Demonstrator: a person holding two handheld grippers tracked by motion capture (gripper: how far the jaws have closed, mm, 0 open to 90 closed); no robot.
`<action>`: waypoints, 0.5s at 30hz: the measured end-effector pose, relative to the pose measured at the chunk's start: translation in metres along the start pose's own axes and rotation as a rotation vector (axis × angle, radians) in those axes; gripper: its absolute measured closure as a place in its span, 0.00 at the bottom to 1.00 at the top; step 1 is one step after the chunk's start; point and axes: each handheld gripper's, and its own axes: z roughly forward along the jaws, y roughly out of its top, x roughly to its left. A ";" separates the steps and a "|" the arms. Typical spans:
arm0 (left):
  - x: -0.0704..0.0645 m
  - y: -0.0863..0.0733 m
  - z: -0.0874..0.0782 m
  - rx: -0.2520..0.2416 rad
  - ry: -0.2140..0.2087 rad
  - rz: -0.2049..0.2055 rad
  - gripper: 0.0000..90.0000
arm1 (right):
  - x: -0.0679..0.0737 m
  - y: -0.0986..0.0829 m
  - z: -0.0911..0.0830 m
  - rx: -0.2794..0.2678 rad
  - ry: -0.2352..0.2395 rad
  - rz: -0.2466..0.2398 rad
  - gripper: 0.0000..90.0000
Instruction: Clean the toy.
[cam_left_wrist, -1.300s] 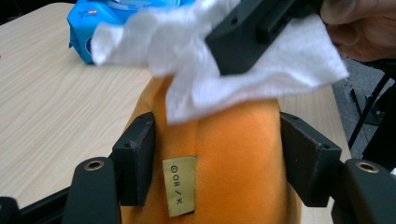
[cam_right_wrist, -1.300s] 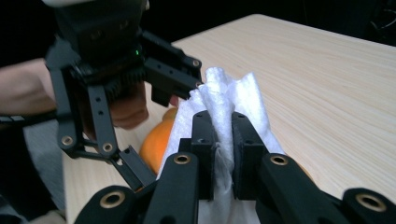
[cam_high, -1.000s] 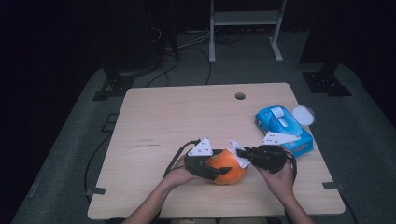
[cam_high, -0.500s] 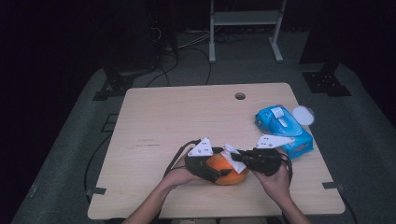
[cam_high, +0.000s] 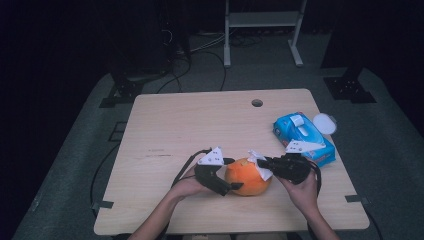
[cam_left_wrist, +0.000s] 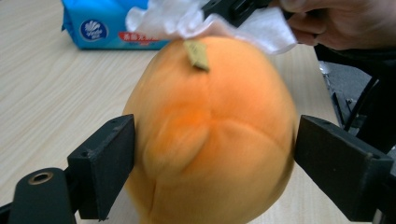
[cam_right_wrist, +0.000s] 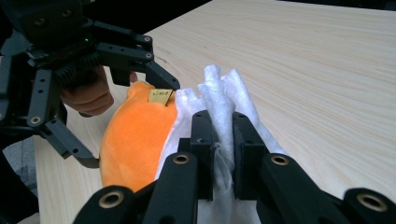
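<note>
Orange plush fruit (cam_high: 247, 177) sits near the front edge of the wooden table (cam_high: 190, 125) in the high view, between my 2 tools. My left gripper (cam_high: 226, 176) brackets it from the left; my right gripper (cam_high: 261, 163) comes in from the right with a white tissue (cam_high: 260, 165) against the fruit's top. A blue wet-wipe pack (cam_high: 303, 138) lies behind my right hand (cam_high: 303, 191), well apart from the fruit.

From the left gripper view, the plush fruit (cam_left_wrist: 210, 135) fills the span between my jaws. The left jaw touches its side; the right one looks just off the surface, so I judge this a loose cradle, not a firm clamp. The tissue (cam_left_wrist: 205, 21) rests on top beside a small tan tag (cam_left_wrist: 196, 54).

From the right gripper view, my jaws are clenched on the bunched tissue (cam_right_wrist: 219, 112), pressed to the fruit (cam_right_wrist: 137, 137).

The risk I see: the fruit is soft and round, and loosely held. A hard wipe could roll it out of my left jaws toward the table edge, or the tissue could snag on the tag and tear.
</note>
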 end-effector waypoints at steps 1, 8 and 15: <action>0.001 -0.002 0.002 0.008 0.001 -0.010 0.11 | -0.001 0.000 0.000 -0.002 0.002 0.004 0.89; 0.001 -0.007 0.007 0.020 0.003 0.002 0.18 | 0.006 0.003 0.000 -0.006 0.012 -0.012 0.89; -0.004 -0.007 0.011 0.016 0.011 0.015 0.20 | 0.034 0.011 0.009 -0.007 0.061 -0.096 0.89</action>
